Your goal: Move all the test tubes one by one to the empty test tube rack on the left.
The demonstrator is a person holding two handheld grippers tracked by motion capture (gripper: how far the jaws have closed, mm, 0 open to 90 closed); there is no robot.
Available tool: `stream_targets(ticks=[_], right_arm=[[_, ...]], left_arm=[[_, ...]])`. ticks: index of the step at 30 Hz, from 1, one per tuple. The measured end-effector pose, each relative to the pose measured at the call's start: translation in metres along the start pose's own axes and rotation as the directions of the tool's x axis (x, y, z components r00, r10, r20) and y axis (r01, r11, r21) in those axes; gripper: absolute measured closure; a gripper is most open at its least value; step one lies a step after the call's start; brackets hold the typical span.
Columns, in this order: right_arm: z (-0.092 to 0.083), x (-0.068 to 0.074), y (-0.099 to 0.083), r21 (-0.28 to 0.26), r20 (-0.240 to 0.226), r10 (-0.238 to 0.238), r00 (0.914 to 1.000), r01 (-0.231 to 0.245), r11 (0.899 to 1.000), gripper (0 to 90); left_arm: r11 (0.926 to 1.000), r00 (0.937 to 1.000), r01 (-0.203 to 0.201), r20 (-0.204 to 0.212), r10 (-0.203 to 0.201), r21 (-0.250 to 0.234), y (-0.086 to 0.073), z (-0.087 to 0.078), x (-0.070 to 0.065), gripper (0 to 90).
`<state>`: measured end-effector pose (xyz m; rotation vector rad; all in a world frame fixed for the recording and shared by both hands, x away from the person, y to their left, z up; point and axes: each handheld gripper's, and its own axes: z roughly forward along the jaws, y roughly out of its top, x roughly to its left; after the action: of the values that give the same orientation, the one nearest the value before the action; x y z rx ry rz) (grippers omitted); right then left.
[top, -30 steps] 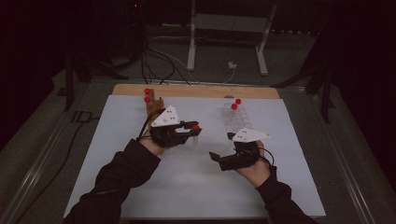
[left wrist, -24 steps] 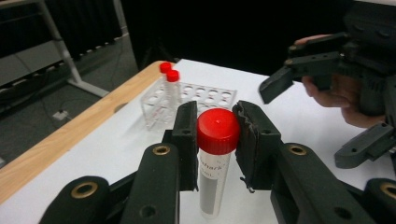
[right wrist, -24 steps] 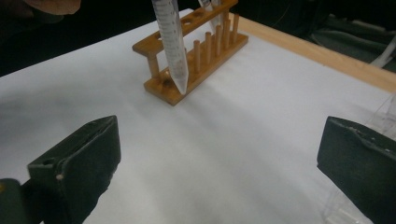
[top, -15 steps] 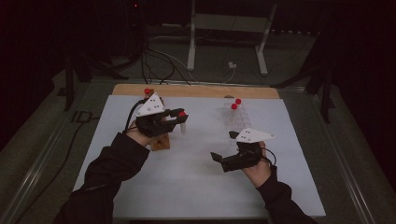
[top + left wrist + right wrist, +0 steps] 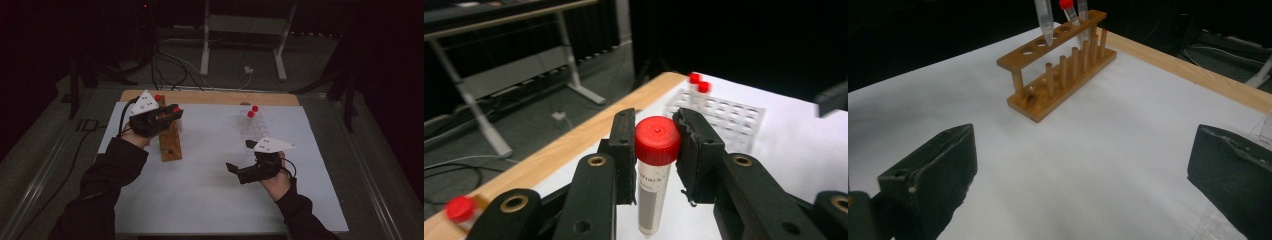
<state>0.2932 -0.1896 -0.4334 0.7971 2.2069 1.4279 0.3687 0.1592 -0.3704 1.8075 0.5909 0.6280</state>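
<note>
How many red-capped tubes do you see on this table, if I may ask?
4: one in the left claw, one in the wooden rack, two in the clear rack; others may be hidden.

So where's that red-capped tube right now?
The red-capped tube is clamped in the left gripper, held above the wooden rack at the table's left.

On the counter [image 5: 210, 200] the wooden rack [image 5: 170, 142] stands at the left and the clear rack [image 5: 252, 130] at the right, well apart. Two tubes [image 5: 252, 111] stand in the far end of the clear rack. The left tool [image 5: 172, 112] holds a tube [image 5: 655, 170] upright above the wooden rack. The right tool [image 5: 239, 172] is before the clear rack, over the counter.
</note>
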Motion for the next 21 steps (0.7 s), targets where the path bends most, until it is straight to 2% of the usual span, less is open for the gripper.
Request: stream_targets(ticks=[5,11,17,21], right_arm=[[0.000,0.000,0.000,0.004,-0.004,0.000,1.0000,0.000,1.000,0.0],[0.001,0.000,-0.001,0.005,-0.008,0.000,1.0000,0.000,1.000,0.0],[0.001,-0.001,-0.001,0.008,-0.010,-0.002,0.9999,0.002,1.000,0.0],[0.001,-0.001,-0.001,0.010,-0.011,-0.002,0.9999,0.002,1.000,0.0]], left_arm=[[0.9999,0.9986,0.013,-0.052,-0.014,-0.004,-0.002,-0.002,0.011,71.7],[0.9994,0.9937,0.034,-0.107,-0.034,-0.007,-0.007,0.000,0.023,71.7],[0.9982,0.9833,0.058,-0.172,-0.059,-0.013,-0.014,0.006,0.036,71.7],[0.9971,0.9766,0.074,-0.201,-0.076,-0.019,-0.018,0.010,0.042,71.7]])
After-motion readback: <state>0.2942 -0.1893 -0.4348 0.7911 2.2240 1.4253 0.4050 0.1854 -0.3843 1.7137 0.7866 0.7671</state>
